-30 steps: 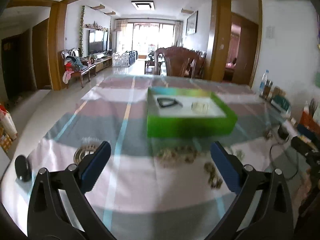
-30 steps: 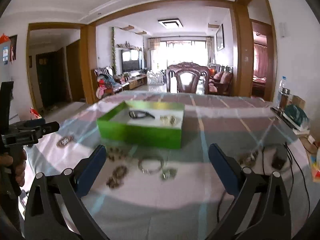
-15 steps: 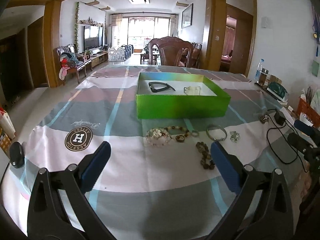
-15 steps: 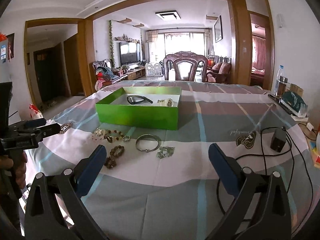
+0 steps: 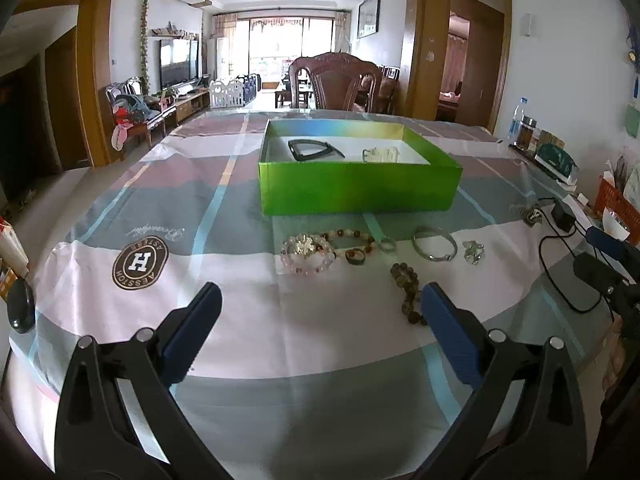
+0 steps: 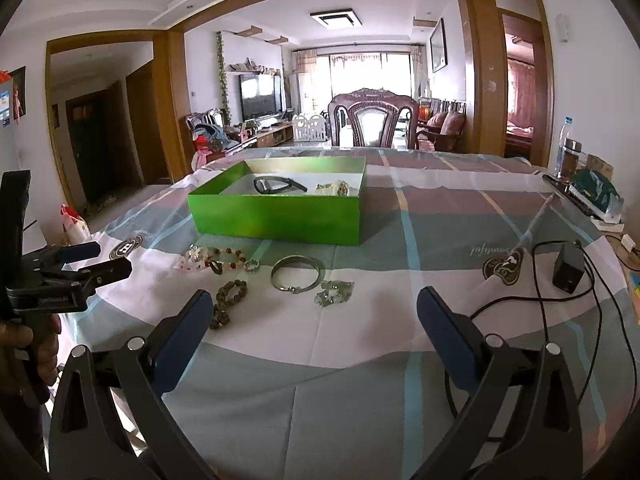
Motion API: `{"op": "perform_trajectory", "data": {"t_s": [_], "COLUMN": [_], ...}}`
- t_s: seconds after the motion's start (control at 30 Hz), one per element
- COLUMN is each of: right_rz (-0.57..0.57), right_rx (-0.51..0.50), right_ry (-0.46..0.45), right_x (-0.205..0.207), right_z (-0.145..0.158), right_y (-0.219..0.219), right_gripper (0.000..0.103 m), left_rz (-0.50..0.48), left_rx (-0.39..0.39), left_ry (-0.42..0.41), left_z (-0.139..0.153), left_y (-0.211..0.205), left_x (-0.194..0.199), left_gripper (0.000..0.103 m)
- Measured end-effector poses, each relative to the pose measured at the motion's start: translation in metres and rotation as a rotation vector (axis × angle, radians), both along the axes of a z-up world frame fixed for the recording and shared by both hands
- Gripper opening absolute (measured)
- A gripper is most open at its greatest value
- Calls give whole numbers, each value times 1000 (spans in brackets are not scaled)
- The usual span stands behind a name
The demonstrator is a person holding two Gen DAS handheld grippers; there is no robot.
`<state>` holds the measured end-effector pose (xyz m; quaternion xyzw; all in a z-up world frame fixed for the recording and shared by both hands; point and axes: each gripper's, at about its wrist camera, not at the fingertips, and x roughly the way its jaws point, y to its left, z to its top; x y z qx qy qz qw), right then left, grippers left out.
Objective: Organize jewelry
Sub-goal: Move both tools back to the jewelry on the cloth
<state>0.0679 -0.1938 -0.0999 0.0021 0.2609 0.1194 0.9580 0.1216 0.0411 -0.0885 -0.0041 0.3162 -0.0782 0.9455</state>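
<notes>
A green box (image 5: pixel 356 190) (image 6: pixel 276 218) stands mid-table with black glasses (image 5: pixel 314 148) and a pale bracelet (image 5: pixel 380 155) inside. In front of it lie a pink bead bracelet (image 5: pixel 307 254), a brown-and-white bead string (image 5: pixel 352 236), two rings (image 5: pixel 387 244), a silver bangle (image 5: pixel 435 243) (image 6: pixel 297 273), a clear trinket (image 5: pixel 473 251) (image 6: pixel 334 292) and a dark bead bracelet (image 5: pixel 408 294) (image 6: pixel 228 302). My left gripper (image 5: pixel 320 320) is open and empty, above the near cloth. My right gripper (image 6: pixel 314 324) is open and empty, just short of the trinket.
A checked tablecloth (image 5: pixel 224 208) covers the table. A black adapter (image 6: pixel 567 268) with cable lies at the right. Bottles and boxes (image 6: pixel 588 184) line the right edge. A black round object (image 5: pixel 18 306) sits at the left edge. A wooden chair (image 5: pixel 340 84) stands behind.
Both views have tilted down and pulled back a little; the jewelry now sits closer to the fingertips. Both grippers stay open and empty.
</notes>
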Motion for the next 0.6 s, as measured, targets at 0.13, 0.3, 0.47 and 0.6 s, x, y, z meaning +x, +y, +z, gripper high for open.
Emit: {"op": "perform_trajectory", "data": {"t_s": [0.13,0.3,0.47,0.6], "right_rz": [-1,5,4,-4], "right_rx": [6,12,14,13], "right_ry": [13,24,46,57], "right_x": [4,9,15,19], "right_z": [-5,-10,-16,-19], "right_y": [-1,-2,-4,-11], "right_gripper": [99,99,99,99], "left_rz": [-6,-44,-97,-126], "left_rx": [3,-3,-34,-43], "left_ry": [25,77,143,207], "left_z": [-6,-18,-31,-45], "left_y": [-3,-19,-48,-73], "left_x": [6,18,37,58], "left_gripper": [99,99,99,94]}}
